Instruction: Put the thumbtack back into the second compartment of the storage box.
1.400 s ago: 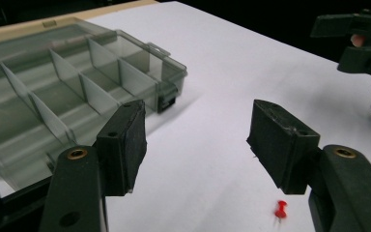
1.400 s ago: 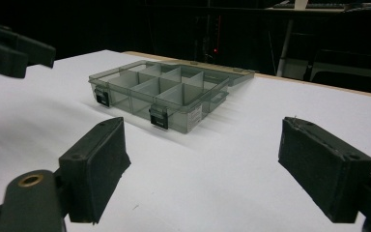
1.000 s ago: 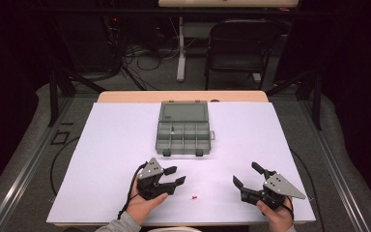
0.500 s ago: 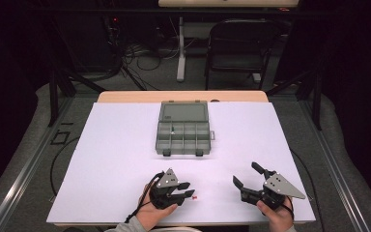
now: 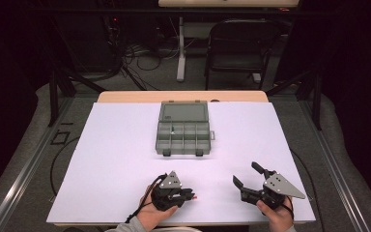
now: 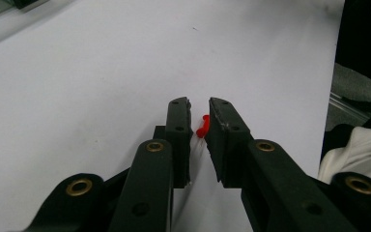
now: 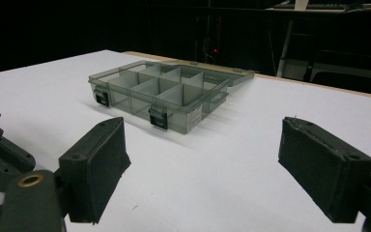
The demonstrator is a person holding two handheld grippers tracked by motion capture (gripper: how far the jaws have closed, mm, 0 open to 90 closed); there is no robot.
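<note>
Since the earlier frame the left gripper [image 5: 189, 195] has slid toward lower centre of the high view, its fingers [image 6: 178, 130] just closing around the small red piece [image 6: 202, 126] on the white surface [image 5: 125, 159]; contact on both sides is unclear. Tiny, it could squirt sideways or tilt out. The right gripper [image 5: 245, 175] rests wide open, lower right.

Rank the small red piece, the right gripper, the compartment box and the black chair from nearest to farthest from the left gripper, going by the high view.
1. small red piece: at the left gripper's jaw tips.
2. right gripper: to its right, near the same table edge.
3. compartment box: mid-table, farther back.
4. black chair: beyond the table's far edge.
</note>
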